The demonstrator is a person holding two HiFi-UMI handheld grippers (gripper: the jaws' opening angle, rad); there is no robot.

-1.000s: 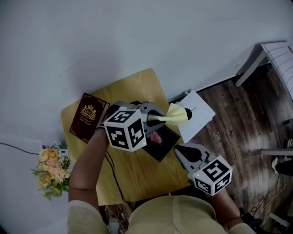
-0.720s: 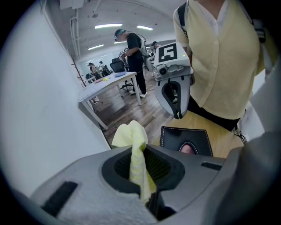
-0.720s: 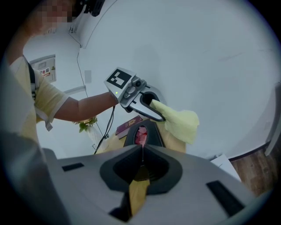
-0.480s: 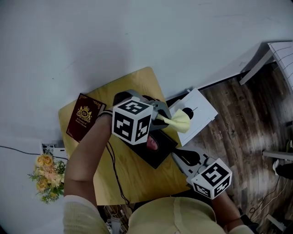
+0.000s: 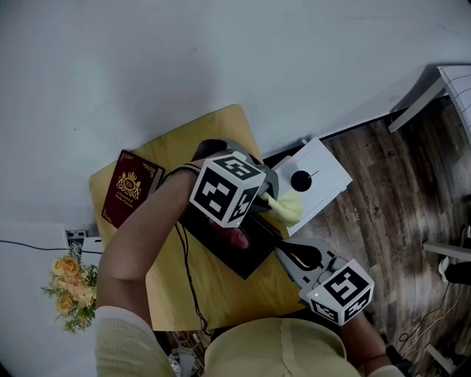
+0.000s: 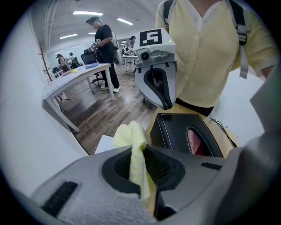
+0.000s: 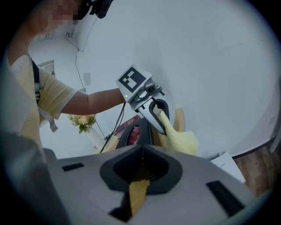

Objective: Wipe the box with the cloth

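Yellow table [image 5: 171, 147] against white wall [image 5: 221, 51]: black box [image 5: 254, 247] at centre, oval slot showing pink contents [image 6: 196, 139]. Left gripper [image 5: 269, 200], jaws clamped on yellow cloth [image 5: 288, 209], at the box's 2 o'clock. Right gripper [image 5: 293, 255], jaws closed and empty, at 4 o'clock.

The head view is lit evenly and softly, and no glare is seen. A wide, faint shadow is cast on the pale grey wall [image 5: 213, 81] beyond the small yellow wooden worktop [image 5: 235, 294]. In the left gripper view, long white ceiling lamps [image 6: 90, 13] are seen burning. Both gripper views are bent strongly at the edges and darkened in the corners. There the grey left tool [image 6: 141, 169] and right tool [image 7: 141, 169] are rendered slightly out of focus.
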